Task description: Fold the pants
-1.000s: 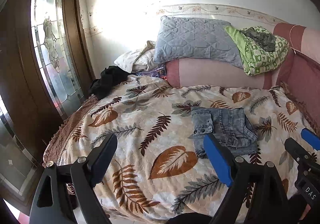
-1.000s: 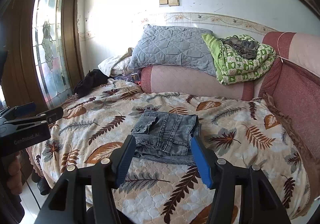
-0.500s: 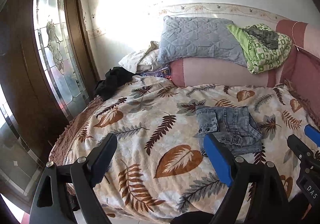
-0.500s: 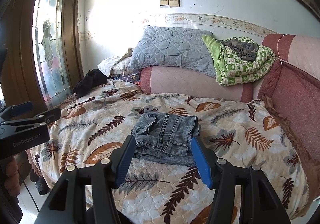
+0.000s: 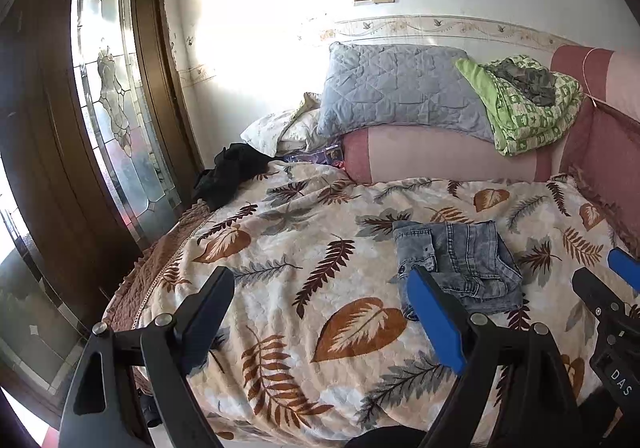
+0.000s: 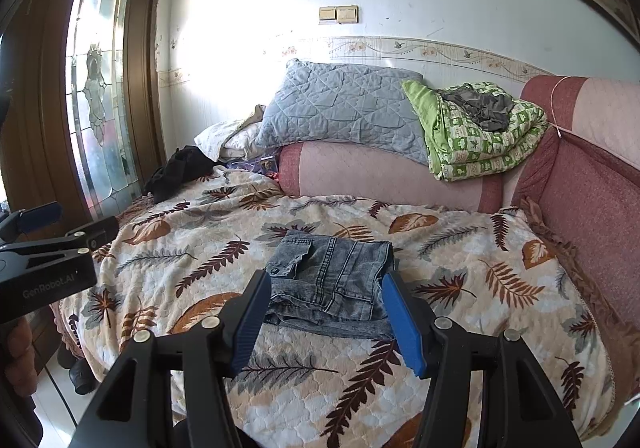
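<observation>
The bed [image 6: 460, 288] filled most of what you saw, spread with a cream quilt [image 5: 304, 288] printed in brown and grey leaves. Behind it ran a pink and maroon padded headboard [image 6: 372, 175], with a side panel of the same maroon on the right. To the left stood a dark wooden door [image 5: 52, 135] with a tall arched panel of leaded glass [image 5: 116, 107]. A grey quilted pillow [image 6: 344, 107] leaned on top of the headboard, and just beside it lay a folded green patterned blanket [image 6: 480, 143] with a small grey garment [image 6: 480, 105] bunched on top. A pale pillow [image 5: 280, 127] sat lower at the left of the grey one, and a black piece of clothing [image 5: 228, 171] lay crumpled at the far left corner of the bed.

The pants [image 6: 336, 280], grey washed denim, lay folded into a compact stack near the middle of the quilt, one buttoned pocket flap showing at the upper left.

Your right claw [image 6: 326, 320] hung above the near edge of that stack, blue pads parted, nothing between them pressing on the cloth; it was released. Your left claw [image 5: 320, 312] was spread wider over bare quilt to the left of the pants, also released and empty. Each claw showed at the edge of the other's view, and your fingers [image 6: 18, 360] were visible low on the left, below the left device.
</observation>
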